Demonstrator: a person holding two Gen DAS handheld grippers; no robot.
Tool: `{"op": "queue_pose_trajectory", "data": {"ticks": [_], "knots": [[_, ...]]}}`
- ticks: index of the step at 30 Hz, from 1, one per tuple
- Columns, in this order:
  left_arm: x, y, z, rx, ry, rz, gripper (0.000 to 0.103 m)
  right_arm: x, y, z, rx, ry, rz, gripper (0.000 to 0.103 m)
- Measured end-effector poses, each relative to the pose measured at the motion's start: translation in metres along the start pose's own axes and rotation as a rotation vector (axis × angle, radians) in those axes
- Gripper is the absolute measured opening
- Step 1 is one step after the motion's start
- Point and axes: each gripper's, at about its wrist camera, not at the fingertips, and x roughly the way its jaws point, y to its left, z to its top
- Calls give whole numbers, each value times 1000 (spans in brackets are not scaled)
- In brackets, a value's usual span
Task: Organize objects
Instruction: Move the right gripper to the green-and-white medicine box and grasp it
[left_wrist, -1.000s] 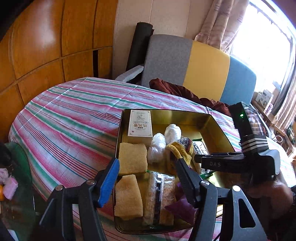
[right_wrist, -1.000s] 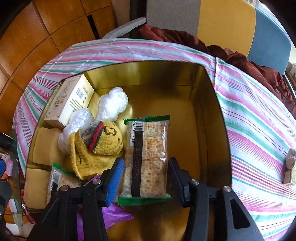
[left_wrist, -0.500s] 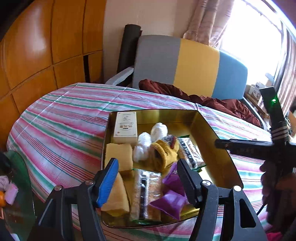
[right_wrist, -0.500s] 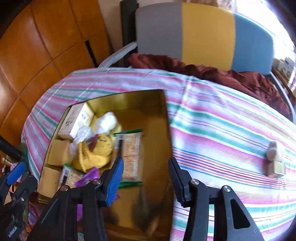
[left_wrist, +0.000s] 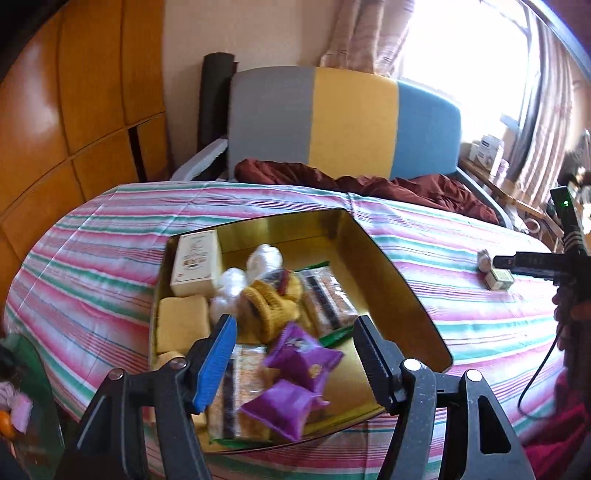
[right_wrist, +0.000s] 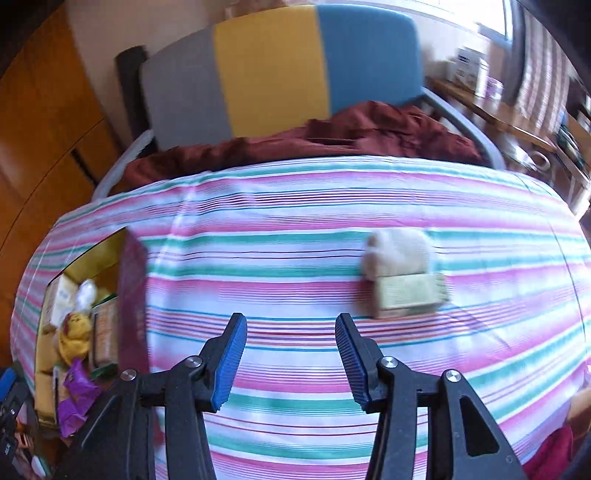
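Observation:
A gold tin (left_wrist: 399, 280) sits on the striped tablecloth (left_wrist: 92, 258) and holds a white box (left_wrist: 195, 264), yellow sponges (left_wrist: 181, 323), white wrapped balls (left_wrist: 264, 256), a yellow knit hat (left_wrist: 273, 302), cracker packs (left_wrist: 327, 301) and purple snack packs (left_wrist: 301, 354). My left gripper (left_wrist: 293, 354) is open and empty above the tin's near end. My right gripper (right_wrist: 291, 358) is open and empty over bare cloth. Ahead of it lie a small green box (right_wrist: 408, 295) and a white fluffy thing (right_wrist: 397, 251), touching. The tin shows at the left of the right wrist view (right_wrist: 131, 295).
A grey, yellow and blue chair (left_wrist: 343, 118) with a dark red cloth (left_wrist: 369, 184) stands behind the table. Wooden panels (left_wrist: 74, 110) line the left wall. A side table with small items (left_wrist: 487, 155) stands by the window at right.
My right gripper let go of the cracker pack in the tin and swung right, out over the cloth toward the green box. My left gripper pulled back and rose slightly.

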Motion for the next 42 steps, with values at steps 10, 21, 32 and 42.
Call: {"op": "queue_pose_trajectory", "data": {"ticks": [10,21,32,42], "knots": [[14,-51,0,97,41,-82,66,5,-110,8,209,29,-97,58],[27,-90,-3,173,91,-121,66,49,-106,16,142,109,-55,80],[41,-108,-4,206,126,-139,66,71,-94,19,29,110,-95,88],[49,-136,8,261,134,-174,66,50,-108,18,42,94,-129,73]]}}
